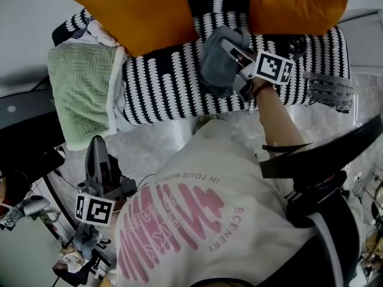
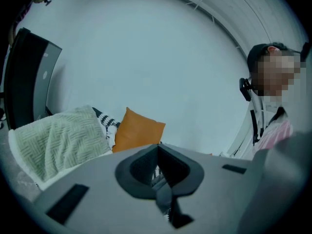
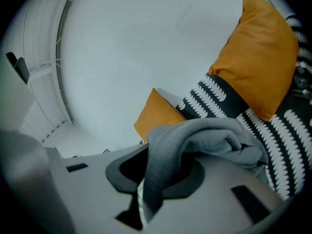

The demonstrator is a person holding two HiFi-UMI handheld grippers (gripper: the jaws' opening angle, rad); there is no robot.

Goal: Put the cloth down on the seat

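A grey cloth (image 1: 214, 67) hangs bunched from my right gripper (image 1: 229, 46), which is shut on it just above the black-and-white patterned seat (image 1: 161, 85) of a sofa. In the right gripper view the cloth (image 3: 204, 138) drapes out of the jaws and over the gripper (image 3: 156, 177); the seat cover (image 3: 287, 140) lies close behind it. My left gripper (image 1: 96, 145) is off the sofa at the lower left, over the floor. Its jaws are together with nothing between them (image 2: 158, 152).
Two orange cushions (image 1: 134, 11) (image 1: 294, 5) lean on the sofa back. A green blanket (image 1: 81, 91) covers the left armrest. A grey fringed cloth (image 1: 329, 88) hangs at the sofa's right end. Crinkled clear plastic (image 1: 149, 142) covers the floor in front.
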